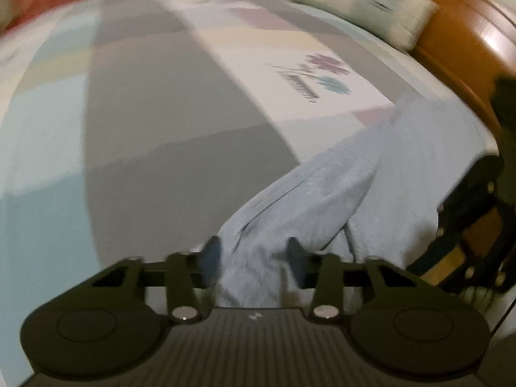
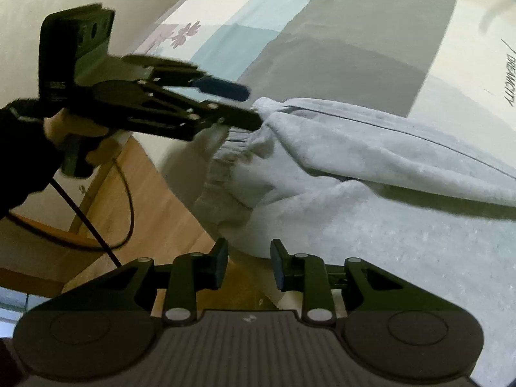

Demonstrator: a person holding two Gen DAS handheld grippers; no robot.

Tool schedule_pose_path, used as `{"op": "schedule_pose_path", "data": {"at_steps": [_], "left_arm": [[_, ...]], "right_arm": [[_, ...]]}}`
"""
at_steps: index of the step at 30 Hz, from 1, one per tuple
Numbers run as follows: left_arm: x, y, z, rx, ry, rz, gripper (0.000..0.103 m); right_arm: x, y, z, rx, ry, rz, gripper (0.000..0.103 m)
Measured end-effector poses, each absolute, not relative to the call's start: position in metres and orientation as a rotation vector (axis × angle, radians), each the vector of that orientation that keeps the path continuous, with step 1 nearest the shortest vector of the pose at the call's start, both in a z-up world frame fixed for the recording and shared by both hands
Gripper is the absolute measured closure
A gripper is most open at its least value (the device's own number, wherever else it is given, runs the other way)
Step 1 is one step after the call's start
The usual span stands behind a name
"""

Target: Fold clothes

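Observation:
A light blue fleece garment [image 1: 371, 177] lies on the bed, and a bunched end of it runs down between the fingers of my left gripper [image 1: 254, 251]. In the right wrist view the left gripper [image 2: 250, 106] reaches in from the left to a corner of the garment [image 2: 371, 161]. Its jaws stand a little apart there, with the fabric at their tips. My right gripper [image 2: 249, 258] is open with nothing in it, over the near edge of the garment and the bed's side. Its black frame [image 1: 464, 225] shows at the right of the left wrist view.
The bed sheet [image 1: 145, 129] is a patchwork of grey, pale blue and cream with flower prints. A pillow [image 1: 387, 9] and a wooden bed frame [image 1: 467, 48] are at the far right. Wooden floor [image 2: 129, 193] with a black cable [image 2: 127, 200] lies beside the bed. A hand in a dark sleeve [image 2: 54, 125] holds the left gripper.

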State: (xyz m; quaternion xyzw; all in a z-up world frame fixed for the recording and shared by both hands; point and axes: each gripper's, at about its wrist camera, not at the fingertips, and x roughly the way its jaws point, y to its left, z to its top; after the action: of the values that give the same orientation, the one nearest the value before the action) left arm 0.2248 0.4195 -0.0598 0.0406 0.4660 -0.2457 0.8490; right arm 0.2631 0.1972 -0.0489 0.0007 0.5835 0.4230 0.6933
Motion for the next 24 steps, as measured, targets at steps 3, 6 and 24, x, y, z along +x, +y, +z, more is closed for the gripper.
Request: {"op": "schedule_pose_path", "data": {"at_steps": [3, 6, 24], "left_arm": [[0.235, 0.401, -0.069, 0.234, 0.973, -0.616, 0.070], [0.245, 0.395, -0.082, 0.278, 1.026, -0.679, 0.070], [0.267, 0.405, -0.063, 0.413, 1.066, -0.582, 0.093]], "right_arm": [[0.262, 0.190, -0.054, 0.018, 1.300, 0.930, 0.070], [0.261, 0.183, -0.057, 0.034, 1.296, 0.915, 0.070], [0.262, 0.139, -0.055, 0.090, 1.259, 0.809, 0.066]]}}
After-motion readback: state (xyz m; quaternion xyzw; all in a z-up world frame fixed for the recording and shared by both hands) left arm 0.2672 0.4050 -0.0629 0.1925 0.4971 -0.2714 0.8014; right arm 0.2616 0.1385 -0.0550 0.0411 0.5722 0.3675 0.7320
